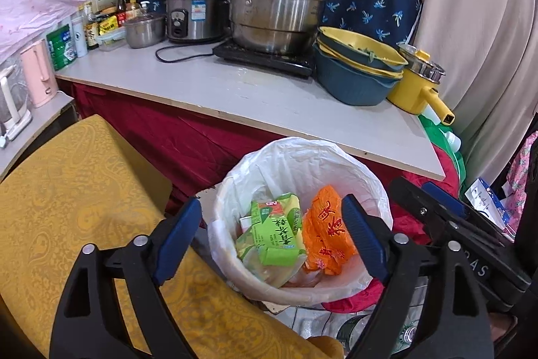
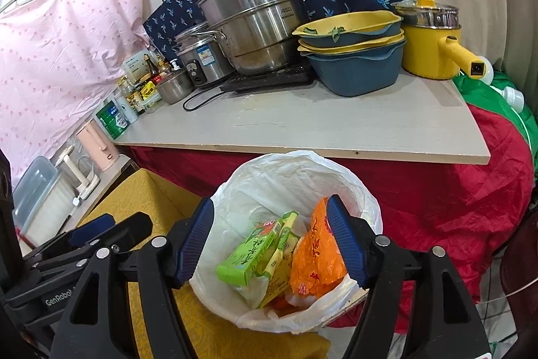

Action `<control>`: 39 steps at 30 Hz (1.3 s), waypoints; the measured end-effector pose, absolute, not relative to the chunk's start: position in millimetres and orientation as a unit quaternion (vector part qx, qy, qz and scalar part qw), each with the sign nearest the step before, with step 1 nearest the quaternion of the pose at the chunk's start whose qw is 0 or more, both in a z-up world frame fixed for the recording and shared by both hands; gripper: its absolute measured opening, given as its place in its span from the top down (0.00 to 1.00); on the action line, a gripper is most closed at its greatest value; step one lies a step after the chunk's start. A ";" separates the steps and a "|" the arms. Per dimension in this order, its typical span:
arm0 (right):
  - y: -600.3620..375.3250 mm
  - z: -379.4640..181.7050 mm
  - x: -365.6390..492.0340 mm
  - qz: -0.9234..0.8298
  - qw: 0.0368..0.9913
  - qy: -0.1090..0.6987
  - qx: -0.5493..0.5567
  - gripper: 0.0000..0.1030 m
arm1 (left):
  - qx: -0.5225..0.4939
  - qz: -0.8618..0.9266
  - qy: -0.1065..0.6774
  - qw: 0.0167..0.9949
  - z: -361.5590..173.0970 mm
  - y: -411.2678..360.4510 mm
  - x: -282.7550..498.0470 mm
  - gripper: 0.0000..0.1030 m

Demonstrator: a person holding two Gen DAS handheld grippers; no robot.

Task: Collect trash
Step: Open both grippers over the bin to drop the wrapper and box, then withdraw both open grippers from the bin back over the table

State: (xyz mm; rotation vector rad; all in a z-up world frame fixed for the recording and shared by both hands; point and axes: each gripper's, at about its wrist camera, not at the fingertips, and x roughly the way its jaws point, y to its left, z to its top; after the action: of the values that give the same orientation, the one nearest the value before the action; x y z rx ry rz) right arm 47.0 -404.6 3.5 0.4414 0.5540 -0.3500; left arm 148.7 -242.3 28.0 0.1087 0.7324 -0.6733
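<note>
- Already, in the left wrist view, the lined bin [image 1: 299, 217] sat at lower centre of the frame, below the desk [image 1: 269, 103] edge, and it held a green carton [image 1: 272, 231] and an orange wrapper [image 1: 326, 234] side by side.
- The left tool [image 1: 272, 241] hung above the bin mouth with its blue pads spread wide and nothing between them; the right tool [image 1: 447, 207] showed at the right edge, its opening hard to judge from there.
- No loose litter could be picked out on the bare front of the desk, so much of the collecting looked done, though only part of the room was shown.
- From the right wrist view, the bin [image 2: 296, 241] lay at lower centre with the carton [image 2: 248, 258] and wrapper [image 2: 316, 261] inside.
- The right tool [image 2: 269, 244] was open wide and empty over the bin.
- What remained, as a judgement, was any trash outside these frames and perhaps tying the liner.
</note>
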 end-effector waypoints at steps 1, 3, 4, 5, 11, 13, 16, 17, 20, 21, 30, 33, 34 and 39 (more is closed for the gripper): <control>-400.7 6.6 44.1 -0.170 0.924 0.271 0.209 0.31 | 0.051 -0.321 0.347 0.880 31.7 -237.4 145.5 0.18; -393.6 11.6 39.5 -0.170 0.926 0.272 0.196 0.29 | 0.046 -0.316 0.340 0.885 37.3 -229.7 139.6 0.15; -389.9 13.7 37.1 -0.170 0.927 0.273 0.191 0.29 | 0.044 -0.312 0.336 0.888 40.3 -225.0 136.4 0.14; -386.4 16.1 34.1 -0.170 0.928 0.273 0.186 0.28 | 0.043 -0.310 0.334 0.889 42.3 -221.6 133.9 0.13; -369.8 26.3 14.3 -0.166 0.930 0.274 0.179 0.19 | 0.053 -0.283 0.320 0.903 51.6 -199.2 114.9 0.11; -363.1 28.4 8.7 -0.165 0.931 0.277 0.173 0.19 | 0.060 -0.274 0.318 0.906 52.7 -190.5 107.3 0.10; -354.3 31.1 1.9 -0.163 0.932 0.282 0.160 0.17 | 0.064 -0.261 0.316 0.910 53.7 -180.1 99.5 0.09; -351.1 31.7 -0.1 -0.162 0.932 0.285 0.155 0.17 | 0.066 -0.255 0.317 0.911 53.5 -175.4 96.5 0.09; -338.1 34.1 -8.2 -0.161 0.934 0.289 0.132 0.15 | 0.072 -0.246 0.323 0.911 51.7 -164.8 89.5 0.09; -335.0 34.1 -10.2 -0.161 0.934 0.292 0.126 0.14 | 0.074 -0.241 0.325 0.912 50.5 -161.4 87.3 0.09; -315.7 36.2 -26.6 -0.154 0.931 0.311 0.109 0.07 | 0.083 -0.203 0.348 0.912 38.0 -130.5 68.2 0.08; -310.4 32.5 -28.4 -0.143 0.928 0.326 0.108 0.07 | 0.083 -0.194 0.352 0.912 35.7 -123.9 62.5 0.08; -309.1 31.8 -29.2 -0.143 0.928 0.328 0.107 0.07 | 0.083 -0.192 0.355 0.911 34.8 -123.6 62.0 0.08; -299.8 27.7 -32.8 -0.135 0.926 0.339 0.094 0.07 | 0.094 -0.181 0.366 0.908 28.8 -122.4 59.0 0.08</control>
State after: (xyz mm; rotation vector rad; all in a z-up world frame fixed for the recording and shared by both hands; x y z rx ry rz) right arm -32.8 -299.8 27.7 0.1922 0.6960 -0.2764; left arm 59.0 -122.4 28.8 0.1934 0.7549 -0.3733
